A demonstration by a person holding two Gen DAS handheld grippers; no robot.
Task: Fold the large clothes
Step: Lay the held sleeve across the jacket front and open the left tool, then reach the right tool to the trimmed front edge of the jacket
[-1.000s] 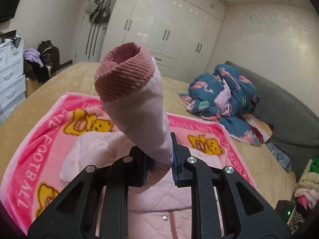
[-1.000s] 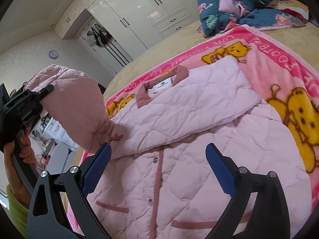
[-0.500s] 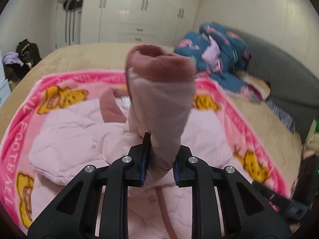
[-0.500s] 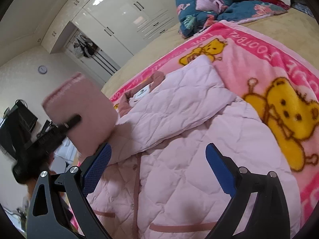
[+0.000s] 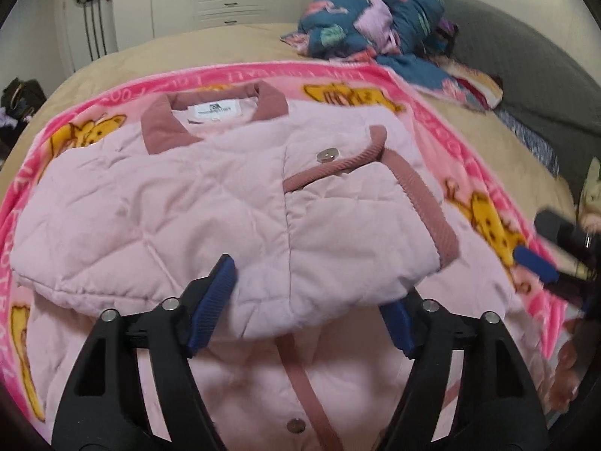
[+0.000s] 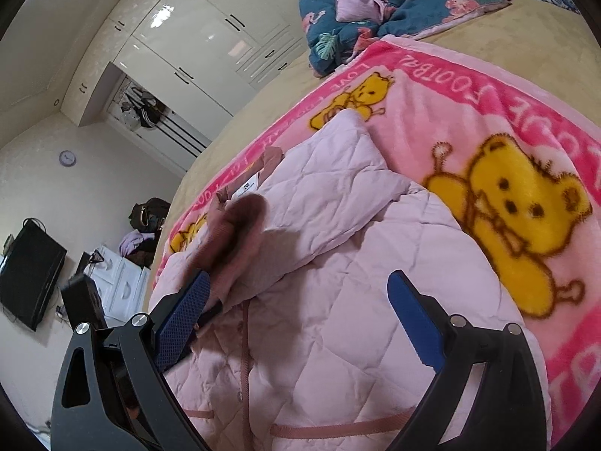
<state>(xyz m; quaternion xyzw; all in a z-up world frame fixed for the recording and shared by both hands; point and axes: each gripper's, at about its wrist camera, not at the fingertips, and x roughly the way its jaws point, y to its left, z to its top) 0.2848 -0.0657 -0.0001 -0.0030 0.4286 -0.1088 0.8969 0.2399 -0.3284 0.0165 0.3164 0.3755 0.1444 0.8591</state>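
Note:
A pale pink quilted jacket (image 5: 157,203) lies front up on a pink bear-print blanket (image 5: 484,203), collar at the far end. Both sleeves are folded across its chest; the top sleeve's dusty-pink ribbed cuff (image 5: 424,203) lies at the right. My left gripper (image 5: 304,308) is open and empty, its jaws on either side of the folded sleeve's near edge. In the right wrist view my right gripper (image 6: 296,323) is open and empty above the jacket (image 6: 338,338); the cuff (image 6: 240,233) shows blurred at the left. The right gripper's blue pads (image 5: 533,263) show at the left view's right edge.
The blanket (image 6: 450,112) lies on a tan bed (image 5: 188,49). A heap of blue flamingo-print bedding (image 5: 375,22) sits at the far right by a grey headboard (image 5: 526,75). White wardrobes (image 6: 210,37), a white dresser (image 6: 120,278) and a black TV (image 6: 26,270) stand beyond.
My left gripper carried the sleeve rightward across the jacket, laid it on the chest and opened, letting go. My right gripper stayed open and shifted a little.

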